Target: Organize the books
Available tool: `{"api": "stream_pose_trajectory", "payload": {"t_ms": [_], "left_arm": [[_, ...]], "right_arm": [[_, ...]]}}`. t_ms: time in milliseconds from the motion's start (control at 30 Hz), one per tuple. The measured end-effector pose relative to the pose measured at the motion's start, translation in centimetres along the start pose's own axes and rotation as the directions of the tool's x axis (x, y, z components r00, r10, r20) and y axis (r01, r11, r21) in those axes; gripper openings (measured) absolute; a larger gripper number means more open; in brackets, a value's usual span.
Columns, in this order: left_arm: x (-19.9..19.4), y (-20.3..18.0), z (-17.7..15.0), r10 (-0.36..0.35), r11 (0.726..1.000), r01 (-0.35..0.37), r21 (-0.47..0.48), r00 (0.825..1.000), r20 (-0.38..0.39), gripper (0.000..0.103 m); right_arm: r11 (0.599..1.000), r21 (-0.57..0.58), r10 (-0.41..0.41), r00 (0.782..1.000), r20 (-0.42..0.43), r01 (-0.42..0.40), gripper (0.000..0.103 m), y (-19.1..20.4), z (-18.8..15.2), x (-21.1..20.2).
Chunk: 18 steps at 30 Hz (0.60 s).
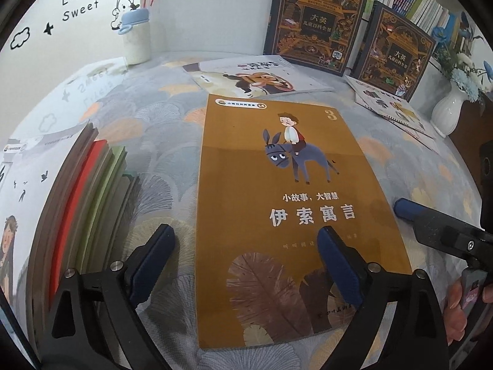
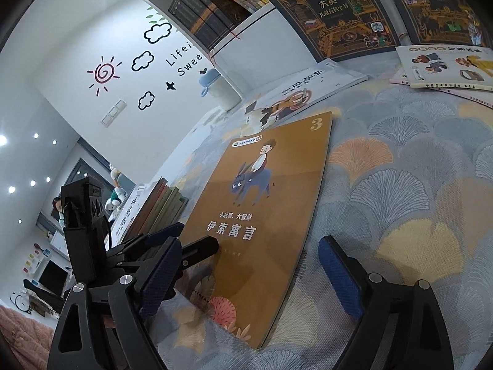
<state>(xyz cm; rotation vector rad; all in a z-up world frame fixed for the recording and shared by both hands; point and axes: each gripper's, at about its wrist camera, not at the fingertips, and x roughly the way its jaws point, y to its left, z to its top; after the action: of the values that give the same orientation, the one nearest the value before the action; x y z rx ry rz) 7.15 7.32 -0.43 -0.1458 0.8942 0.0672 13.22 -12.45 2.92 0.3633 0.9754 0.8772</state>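
Orange book point(image 1: 277, 215) lying flat on the patterned cloth point(image 1: 160, 141), long axis running away from both grippers. Left gripper point(image 1: 246, 256), jaws wide and empty, straddles its near left edge; right gripper point(image 2: 246, 274), equally wide, straddles the right edge.

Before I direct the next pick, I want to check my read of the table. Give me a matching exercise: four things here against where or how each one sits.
Things:
1. orange donkey book
2. dark encyclopedia volumes
3. book stack
4. white vase

Places or states:
A. piled at the left edge of the left wrist view
B. lying flat, cover up, in the middle of the cloth
C. at the far right, holding blue and white flowers
D. standing upright against the shelf at the back

Pairs: 1-B, 2-D, 3-A, 4-C
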Motion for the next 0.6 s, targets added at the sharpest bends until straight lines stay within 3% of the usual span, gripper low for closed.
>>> {"api": "stream_pose_trajectory", "payload": {"t_ms": [600], "left_arm": [[0.19, -0.39, -0.01, -0.005, 1.0, 0.005, 0.014, 1.0, -0.007, 0.1]], "right_arm": [[1.0, 0.0, 0.0, 1.0, 0.0, 0.0, 0.09, 0.01, -0.01, 0.04]]}}
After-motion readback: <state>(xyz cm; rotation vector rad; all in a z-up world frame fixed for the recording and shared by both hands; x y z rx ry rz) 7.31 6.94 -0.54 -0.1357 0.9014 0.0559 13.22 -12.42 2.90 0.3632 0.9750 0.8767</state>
